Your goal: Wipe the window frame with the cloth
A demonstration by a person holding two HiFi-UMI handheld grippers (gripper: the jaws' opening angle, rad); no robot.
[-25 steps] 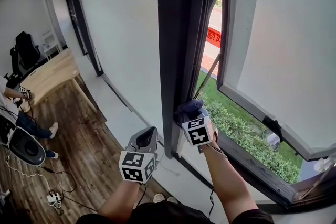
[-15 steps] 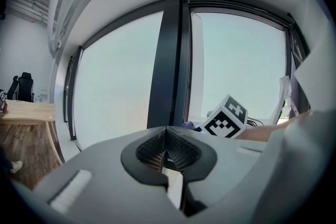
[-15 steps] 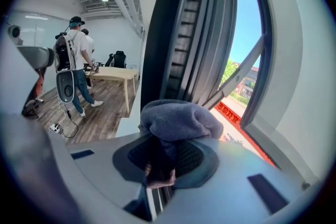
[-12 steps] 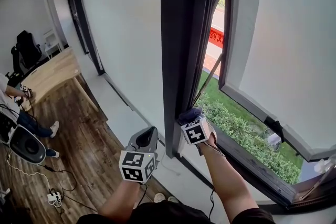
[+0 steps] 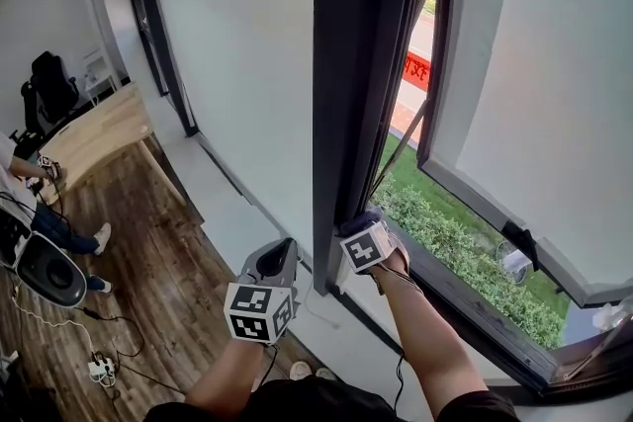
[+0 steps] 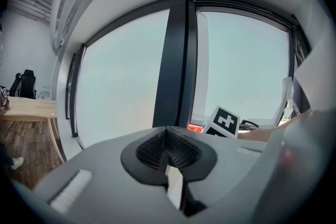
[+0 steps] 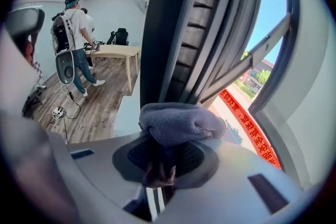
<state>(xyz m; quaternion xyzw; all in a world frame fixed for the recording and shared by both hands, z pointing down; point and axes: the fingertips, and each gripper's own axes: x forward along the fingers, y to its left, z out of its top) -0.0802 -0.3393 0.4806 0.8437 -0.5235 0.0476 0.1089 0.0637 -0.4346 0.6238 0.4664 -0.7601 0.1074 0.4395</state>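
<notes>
The right claw [image 5: 364, 220] is clenching on a grey-blue cloth [image 5: 360, 214], its jaws pinching the fabric between them in the right gripper view. A rounded wad of the cloth [image 7: 181, 122] is bulging out past the jaw tips. The wad is sitting against the low end of the dark upright window frame [image 5: 346, 94], on the side that faces the opening, where ribbed channels are running up the frame [image 7: 210, 23]. The marker cube of this claw is facing up toward the head camera.

The left claw [image 5: 281, 250] is hanging lower and to the left, well apart from the frame, over the pale sill. Its jaws are closing together on nothing in the left gripper view [image 6: 168, 150].

Right of the frame, a window sash [image 5: 435, 74] is standing swung outward. A green hedge [image 5: 450, 242] and a red banner [image 5: 415, 69] are showing through the gap.

Inside the room, a wooden bench [image 5: 94, 138] is standing on the plank floor [image 5: 168, 282] by the left wall. A black chair [image 5: 49, 89] is standing behind it. In the right gripper view, a person [image 7: 73, 47] is standing near that bench, back turned.
</notes>
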